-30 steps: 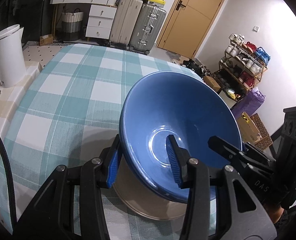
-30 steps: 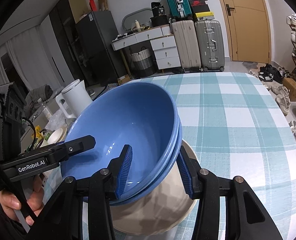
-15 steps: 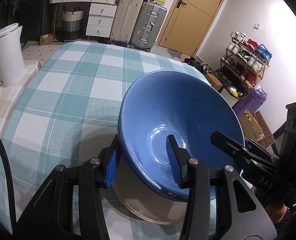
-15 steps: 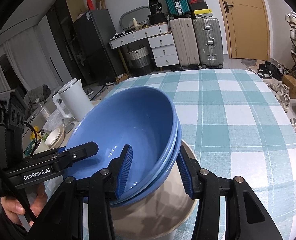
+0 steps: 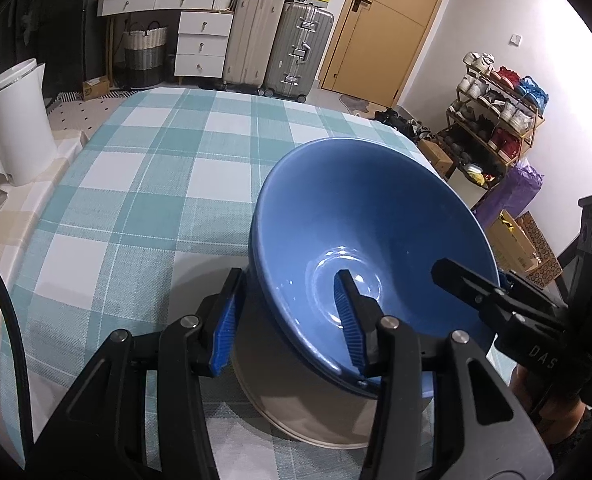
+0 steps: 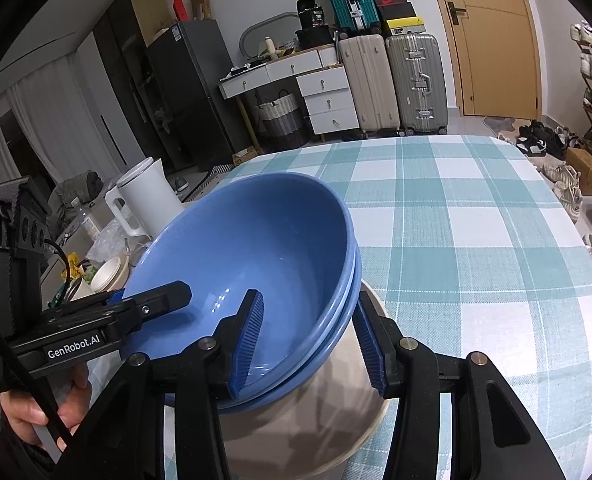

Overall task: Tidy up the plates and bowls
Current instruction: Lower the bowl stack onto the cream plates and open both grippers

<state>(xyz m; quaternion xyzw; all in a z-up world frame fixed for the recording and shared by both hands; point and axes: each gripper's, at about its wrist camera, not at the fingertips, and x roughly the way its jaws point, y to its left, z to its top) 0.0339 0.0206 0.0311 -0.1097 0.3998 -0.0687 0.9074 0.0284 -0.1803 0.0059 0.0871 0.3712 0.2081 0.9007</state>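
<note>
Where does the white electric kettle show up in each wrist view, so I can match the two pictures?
Left wrist: white electric kettle at the far left edge, on the beige cloth beside the checked tablecloth.
Right wrist: kettle left of centre, just behind the blue bowls' rim.
Shared landmark: silver suitcase by the wooden door.

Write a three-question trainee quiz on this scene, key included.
1. How many blue ceramic bowls are nested together?
2. True or false: the beige round plate lies on top of the bowls.
3. What is between the fingers of the right hand-held gripper? A) the bowls' rim B) a kettle handle C) the teal checked tablecloth

Key: 1) Two. 2) False: the plate is beneath them. 3) A.
</note>
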